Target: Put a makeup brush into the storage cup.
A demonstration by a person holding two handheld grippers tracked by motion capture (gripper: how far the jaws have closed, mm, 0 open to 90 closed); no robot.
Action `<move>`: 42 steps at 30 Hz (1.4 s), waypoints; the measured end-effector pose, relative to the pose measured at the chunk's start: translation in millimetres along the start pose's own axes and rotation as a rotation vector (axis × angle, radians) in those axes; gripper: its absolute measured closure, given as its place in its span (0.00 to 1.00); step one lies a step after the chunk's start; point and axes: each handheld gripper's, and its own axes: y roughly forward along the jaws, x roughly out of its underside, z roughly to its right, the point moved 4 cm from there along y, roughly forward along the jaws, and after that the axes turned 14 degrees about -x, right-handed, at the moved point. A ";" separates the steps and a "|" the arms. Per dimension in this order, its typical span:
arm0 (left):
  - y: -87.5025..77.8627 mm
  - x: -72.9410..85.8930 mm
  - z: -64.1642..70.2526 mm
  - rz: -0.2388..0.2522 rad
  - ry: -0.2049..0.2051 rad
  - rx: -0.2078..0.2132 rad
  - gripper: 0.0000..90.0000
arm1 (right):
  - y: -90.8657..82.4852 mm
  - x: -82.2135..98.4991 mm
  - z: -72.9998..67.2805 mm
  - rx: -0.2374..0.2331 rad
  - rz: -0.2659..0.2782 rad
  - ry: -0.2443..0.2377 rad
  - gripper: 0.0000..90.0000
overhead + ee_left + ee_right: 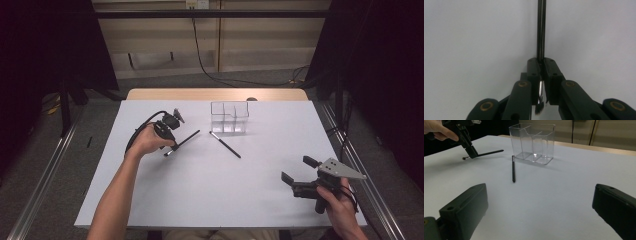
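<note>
At the tabletop's (150,200) left-centre, the left gripper (169,148) is clamping down on a thin black brush (182,142), its jaws pinching the shaft near the bristle end, as the left gripper view (541,37) is showing close up. The brush is lying low against the tabletop, handle pointing toward the far right. It is looking light and stiff, with a glossy, slippery shaft likely to pivot or slide in a narrow pinch; the bristles are soft, so the hold is best kept on the metal collar or the handle just behind it. The right gripper (296,175) is waiting near the right near corner, jaws standing wide apart and gripping nothing. Counted: two brushes, the second (225,144) lying loose mid-tabletop, just in front of one clear organizer (229,117) sitting toward the far edge; two grippers.
</note>
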 end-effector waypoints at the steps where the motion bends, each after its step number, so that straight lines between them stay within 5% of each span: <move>1: -2.6 -0.5 -0.3 0.008 -0.001 -0.007 0.93 | 0.2 0.0 0.2 -0.001 0.000 0.001 0.00; 33: -39.8 22.7 -7.5 0.374 -0.140 -0.036 0.93 | 2.5 -0.5 -0.9 -0.006 -0.003 0.001 0.00; 42: -45.5 27.8 -7.2 0.519 -0.219 -0.032 0.93 | 2.2 -0.2 -0.7 -0.002 -0.004 0.001 0.00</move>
